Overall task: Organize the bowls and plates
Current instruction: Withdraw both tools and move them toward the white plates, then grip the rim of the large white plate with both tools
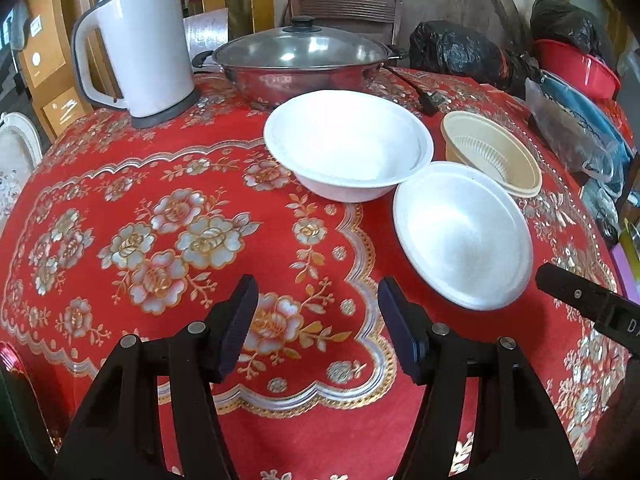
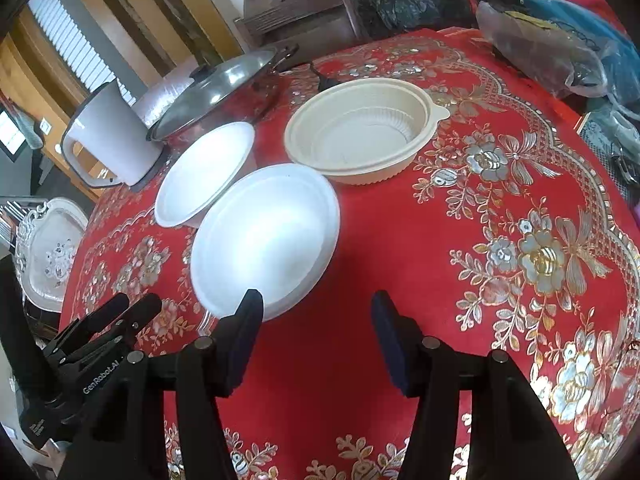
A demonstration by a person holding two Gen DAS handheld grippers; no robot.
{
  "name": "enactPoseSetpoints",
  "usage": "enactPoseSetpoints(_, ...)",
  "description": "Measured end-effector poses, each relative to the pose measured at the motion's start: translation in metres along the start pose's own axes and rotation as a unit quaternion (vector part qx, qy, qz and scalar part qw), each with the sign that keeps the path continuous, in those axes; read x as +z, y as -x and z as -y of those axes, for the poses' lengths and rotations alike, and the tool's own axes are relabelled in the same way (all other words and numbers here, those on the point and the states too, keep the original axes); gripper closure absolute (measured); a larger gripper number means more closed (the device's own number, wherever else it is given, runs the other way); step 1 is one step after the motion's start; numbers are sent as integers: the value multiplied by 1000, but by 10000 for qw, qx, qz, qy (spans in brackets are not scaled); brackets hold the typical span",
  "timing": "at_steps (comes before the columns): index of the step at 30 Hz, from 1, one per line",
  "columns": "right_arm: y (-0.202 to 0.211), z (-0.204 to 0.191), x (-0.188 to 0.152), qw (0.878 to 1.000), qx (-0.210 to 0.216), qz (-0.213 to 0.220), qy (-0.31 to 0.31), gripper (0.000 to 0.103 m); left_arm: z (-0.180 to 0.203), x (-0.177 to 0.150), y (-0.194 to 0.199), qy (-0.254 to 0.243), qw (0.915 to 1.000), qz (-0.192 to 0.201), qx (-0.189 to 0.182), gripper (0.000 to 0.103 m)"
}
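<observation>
Right tool [image 2: 316, 334] agape; beige bowl's [image 2: 360, 136] tab visible.

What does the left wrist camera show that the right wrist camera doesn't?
Only the left view shows a red basin at the far right. Only the right view shows an ornate white tray beside the table. Both show the two white bowls, beige bowl, lidded wok, kettle, and both open grippers.
</observation>
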State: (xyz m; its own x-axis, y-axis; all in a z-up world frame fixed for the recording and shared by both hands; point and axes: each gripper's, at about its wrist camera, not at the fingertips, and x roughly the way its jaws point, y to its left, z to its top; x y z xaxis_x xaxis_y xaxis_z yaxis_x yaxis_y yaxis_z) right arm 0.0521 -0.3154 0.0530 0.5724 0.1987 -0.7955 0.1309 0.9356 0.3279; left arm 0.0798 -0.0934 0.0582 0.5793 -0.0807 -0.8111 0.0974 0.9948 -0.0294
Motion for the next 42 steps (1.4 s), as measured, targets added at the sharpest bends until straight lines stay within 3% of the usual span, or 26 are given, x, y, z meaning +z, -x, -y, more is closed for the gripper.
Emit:
enactPoseSetpoints(18,-14,4,25,10000,-60,-39,-57,45,-1,22,-20,161,9997,-205,-26,40)
enactPoseSetpoints(28,-6,-16,64,9992,269,230,164,45,-38,55,-25,546,9982,-126,205,40)
enactPoseSetpoints(31,-20,-31,86,9980,558,144,260,45,-48,67,-33,678,9972,-158,266,40)
enactPoseSetpoints(42,-90,-70,137,9956,710,-342,498,45,-61,98,-67,850,9952,-400,279,40)
